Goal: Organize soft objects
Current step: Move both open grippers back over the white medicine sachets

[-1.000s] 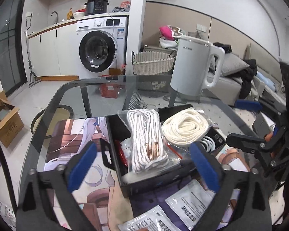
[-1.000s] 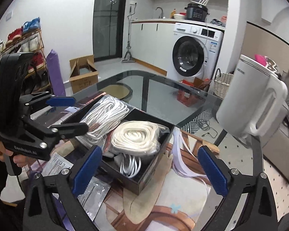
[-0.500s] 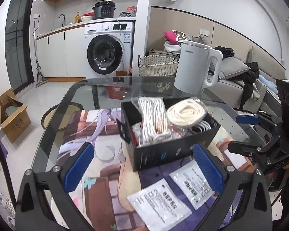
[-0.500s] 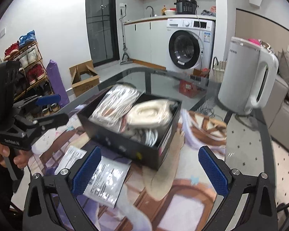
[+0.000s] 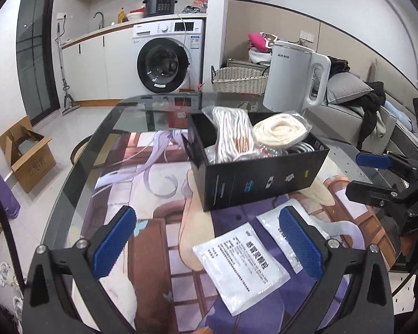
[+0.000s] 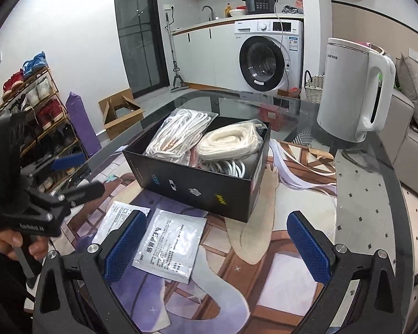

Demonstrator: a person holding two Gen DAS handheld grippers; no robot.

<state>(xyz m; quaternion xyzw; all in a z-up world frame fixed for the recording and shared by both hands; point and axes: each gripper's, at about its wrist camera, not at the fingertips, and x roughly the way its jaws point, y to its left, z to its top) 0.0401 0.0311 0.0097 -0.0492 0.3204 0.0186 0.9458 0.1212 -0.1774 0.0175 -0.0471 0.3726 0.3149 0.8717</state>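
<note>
A black box [image 5: 264, 179] [image 6: 192, 186] sits on the printed mat and holds bagged white rope bundles [image 5: 231, 133] [image 6: 178, 136] and a cream rope coil [image 5: 281, 132] [image 6: 231, 143]. Two flat white sachets [image 5: 242, 264] [image 6: 170, 246] lie on the mat in front of the box. My left gripper [image 5: 209, 245] is open above the near sachet, its jaws wide apart and empty. My right gripper [image 6: 217, 247] is also open and empty, hovering beside the sachets. Each gripper shows at the edge of the other's view: the right gripper [image 5: 376, 175] and the left gripper [image 6: 69, 175].
A white electric kettle [image 5: 295, 78] [image 6: 351, 91] stands on the glass table [image 5: 142, 111] behind the box. Beyond the table are a washing machine [image 5: 167, 58], a wicker basket [image 5: 237, 79], a cardboard box [image 5: 25, 150] on the floor, a shoe rack [image 6: 33, 103] and a sofa with clothes.
Both grippers have pulled back and up from the box. The box now sits farther off, and both sachets in front of it have come fully into view.
</note>
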